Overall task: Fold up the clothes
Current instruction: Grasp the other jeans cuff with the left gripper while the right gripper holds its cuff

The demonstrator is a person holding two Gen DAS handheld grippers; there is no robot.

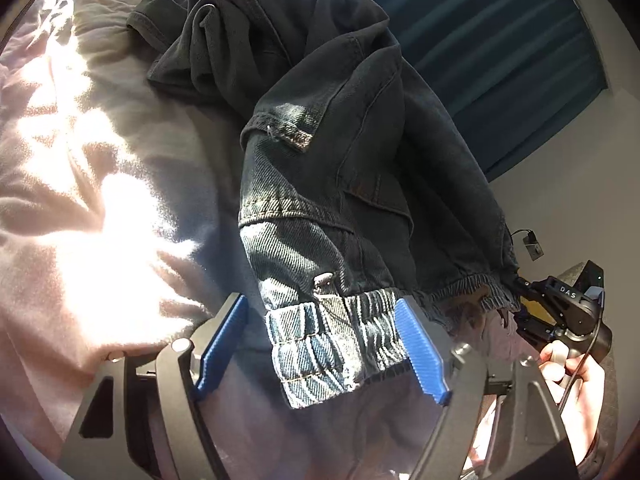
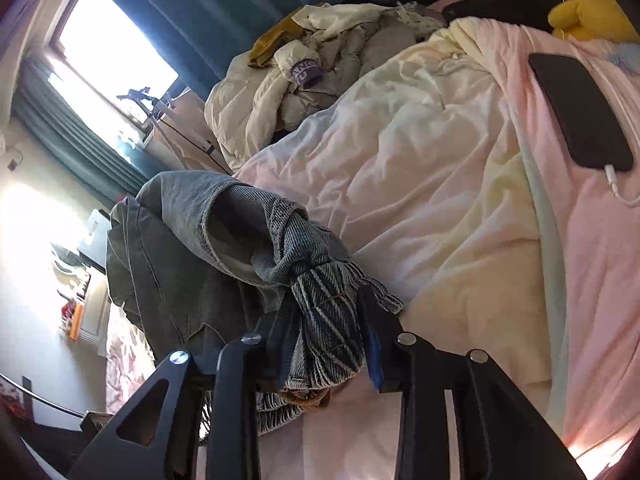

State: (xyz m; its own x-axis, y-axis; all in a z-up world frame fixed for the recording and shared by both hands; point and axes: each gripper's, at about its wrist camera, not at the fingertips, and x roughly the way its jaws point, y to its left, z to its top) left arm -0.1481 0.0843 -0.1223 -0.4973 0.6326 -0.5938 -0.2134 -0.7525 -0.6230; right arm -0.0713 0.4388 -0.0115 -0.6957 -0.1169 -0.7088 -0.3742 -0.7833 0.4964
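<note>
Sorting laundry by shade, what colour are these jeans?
Faded black denim jeans, greyish at the elastic waistband; clearest in the left wrist view.

A bed (image 2: 460, 208) carries everything, covered by a rumpled pale pink and cream duvet (image 2: 420, 168) lit by sun in patches. On it lies a dark denim garment (image 1: 320, 128), bunched and partly lifted. Farther up sits a heap of cream and beige clothes (image 2: 320, 64). A black phone (image 2: 580, 112) lies flat on the pink cover with a white cable (image 2: 618, 188) plugged in, and a yellow plush toy (image 2: 588, 14) rests near the head.
</note>
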